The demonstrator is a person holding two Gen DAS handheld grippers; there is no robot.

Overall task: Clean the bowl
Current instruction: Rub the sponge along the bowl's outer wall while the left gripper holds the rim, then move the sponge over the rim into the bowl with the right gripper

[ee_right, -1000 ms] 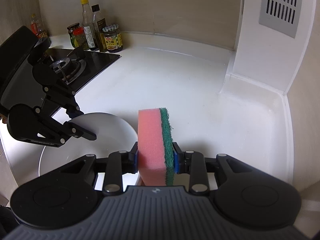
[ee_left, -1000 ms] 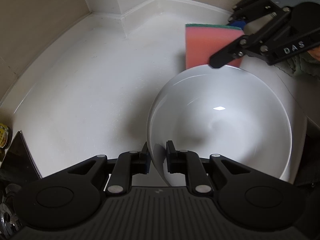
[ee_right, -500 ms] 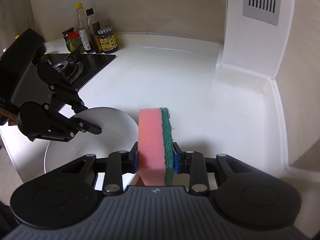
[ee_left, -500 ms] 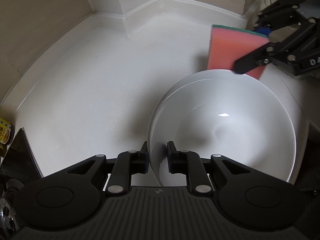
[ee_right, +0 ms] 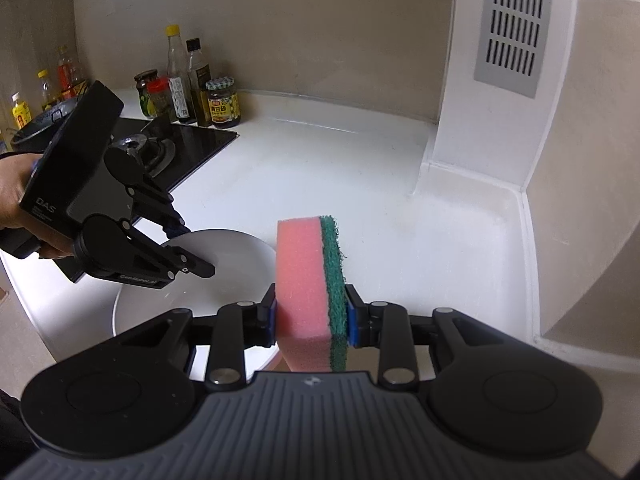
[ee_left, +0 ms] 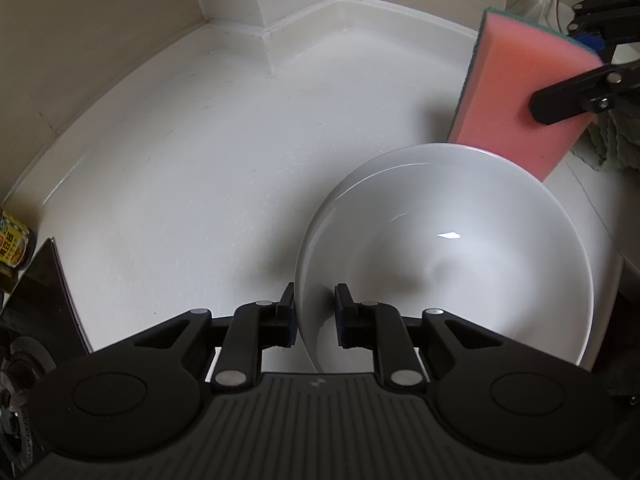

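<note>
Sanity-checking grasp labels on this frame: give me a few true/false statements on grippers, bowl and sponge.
1. The left gripper is clamped on the rim of the white bowl. True.
2. The right gripper is open and holds nothing. False: it is shut on the sponge.
3. The sponge is pressed into the bottom of the bowl. False: in the left wrist view it is beyond the far rim, not inside.
4. The sponge has a pink foam side and a green scouring side. True.
5. Food scraps lie in the bowl. False: its inside looks plain white and glossy.
</note>
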